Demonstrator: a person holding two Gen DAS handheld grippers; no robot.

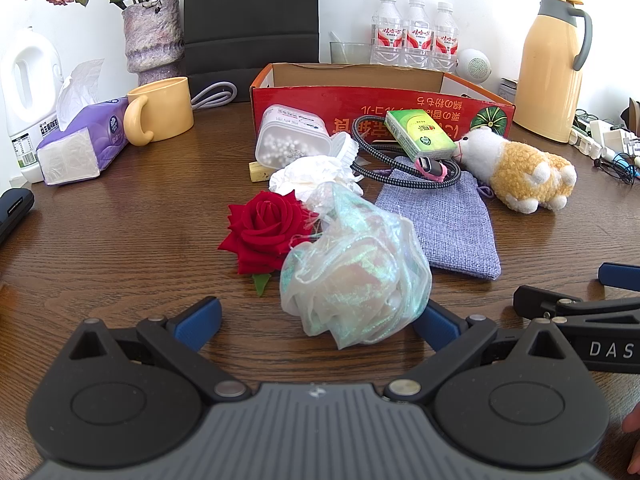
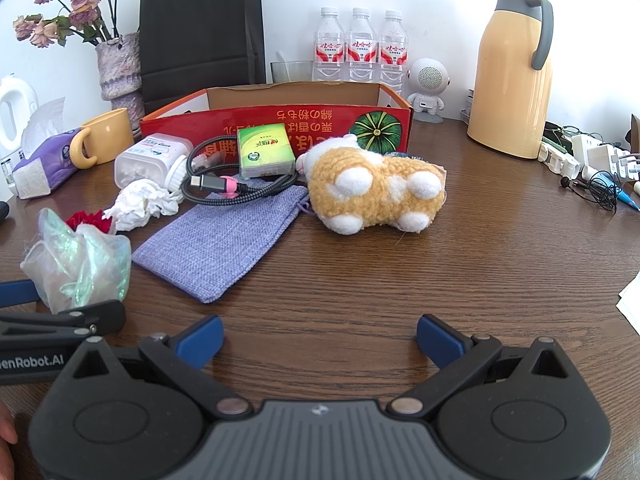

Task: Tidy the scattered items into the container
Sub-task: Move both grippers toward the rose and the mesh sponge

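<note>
Right now nothing has gone into the red cardboard box (image 1: 380,96), which sits open-topped at the back of the tabletop (image 2: 400,280) with its printed side facing the cameras upside down, Japanese-looking characters and a green pumpkin picture on it. The scattered items lie in a loose heap just in front of it, probably so either hand can reach them and lift them over the low front wall.

The left gripper (image 1: 320,322) has its jaws spread fully wide, the blue pads either side of the iridescent gauze bundle (image 1: 352,272); the pads do not appear to press on it, so I judge it is lined up for a first grab. A red fabric rose (image 1: 262,232) touches the bundle's left side. The right gripper (image 2: 320,340) is also wide open with only bare wood between its pads, pointing toward the lilac cloth pouch (image 2: 224,248) and the plush toy (image 2: 376,188) lying on its side.

Nearer the box are a crumpled tissue (image 2: 140,204), a clear tub of cotton swabs (image 1: 292,140) tipped over, a coiled braided cable (image 2: 236,188) with a pink tie, and a green tissue packet (image 2: 264,152) resting on the cable; its label is too small to read.

Readable writing: "DAS" on one gripper arm in the left view, "enRobot.AI" in the right.
</note>
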